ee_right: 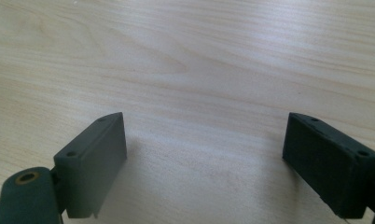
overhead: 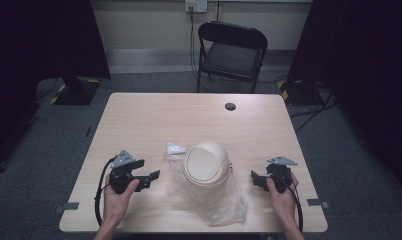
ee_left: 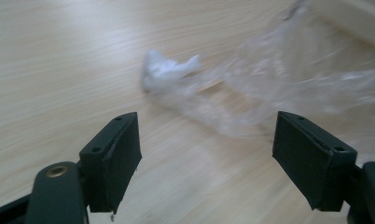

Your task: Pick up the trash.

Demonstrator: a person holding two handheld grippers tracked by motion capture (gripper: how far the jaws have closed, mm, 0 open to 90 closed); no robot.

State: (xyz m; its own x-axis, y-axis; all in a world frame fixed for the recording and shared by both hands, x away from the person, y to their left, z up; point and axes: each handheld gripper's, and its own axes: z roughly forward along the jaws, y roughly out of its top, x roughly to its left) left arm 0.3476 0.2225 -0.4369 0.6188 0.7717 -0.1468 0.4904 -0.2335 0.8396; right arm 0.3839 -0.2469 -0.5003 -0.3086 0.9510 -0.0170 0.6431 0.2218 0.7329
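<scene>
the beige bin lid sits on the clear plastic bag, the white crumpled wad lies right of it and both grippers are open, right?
Not quite: the white crumpled wad lies left of the beige bin lid, as the high view shows. The lid does sit on the clear plastic bag, and the left gripper and right gripper are both open.

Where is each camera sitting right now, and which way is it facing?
High view: above the person's side, facing forward and down on the table; both forearms, left gripper, right gripper.
Left gripper view: rides the left gripper, facing the crumpled white wad and clear plastic bag; jaws apart.
Right gripper view: rides the right gripper, facing bare tabletop; jaws apart.
Shared: high and left gripper views both show wad and bag.
</scene>
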